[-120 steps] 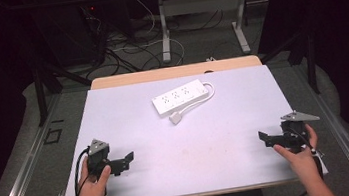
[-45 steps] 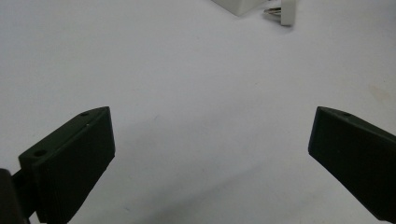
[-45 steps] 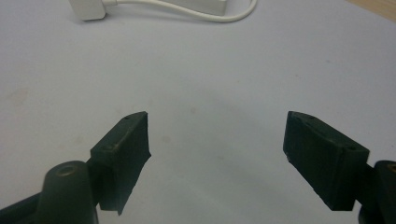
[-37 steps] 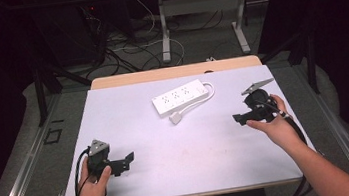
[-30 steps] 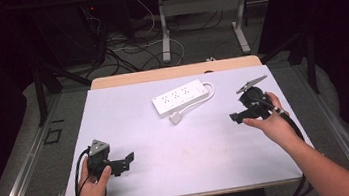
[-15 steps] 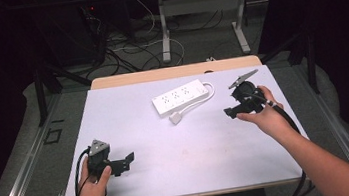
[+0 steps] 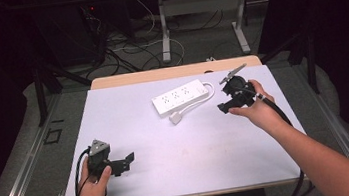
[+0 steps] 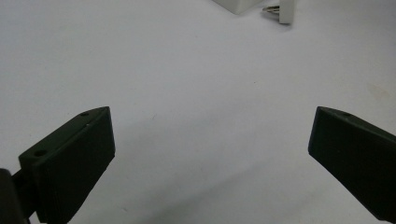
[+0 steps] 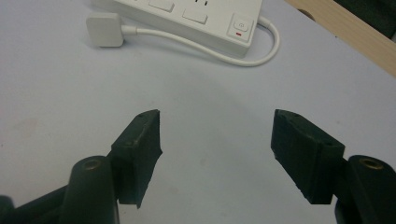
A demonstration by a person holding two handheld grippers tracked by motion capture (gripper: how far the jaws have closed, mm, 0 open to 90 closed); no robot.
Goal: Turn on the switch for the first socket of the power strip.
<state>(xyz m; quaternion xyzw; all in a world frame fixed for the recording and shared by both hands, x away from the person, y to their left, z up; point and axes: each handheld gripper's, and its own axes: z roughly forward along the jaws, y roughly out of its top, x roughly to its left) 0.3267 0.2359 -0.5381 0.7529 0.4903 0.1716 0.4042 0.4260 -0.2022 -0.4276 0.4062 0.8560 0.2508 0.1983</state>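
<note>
A white power strip lies at the table's far middle, its white cord looping round to a plug that lies loose in front of it. My right gripper hovers open just right of the strip, jaws pointing at its switch end, nothing between them. The strip and plug sit ahead in the right gripper view. My left gripper rests open near the front left edge, far from the strip. In the left gripper view the plug shows at the top edge.
The white table top ends in a wooden strip at the back. Beyond it are metal desk legs and tangled cables on the floor. Dark curtains stand on both sides.
My right gripper has travelled from the front right corner forward and left to just beside the power strip. The left gripper has stayed in place.
</note>
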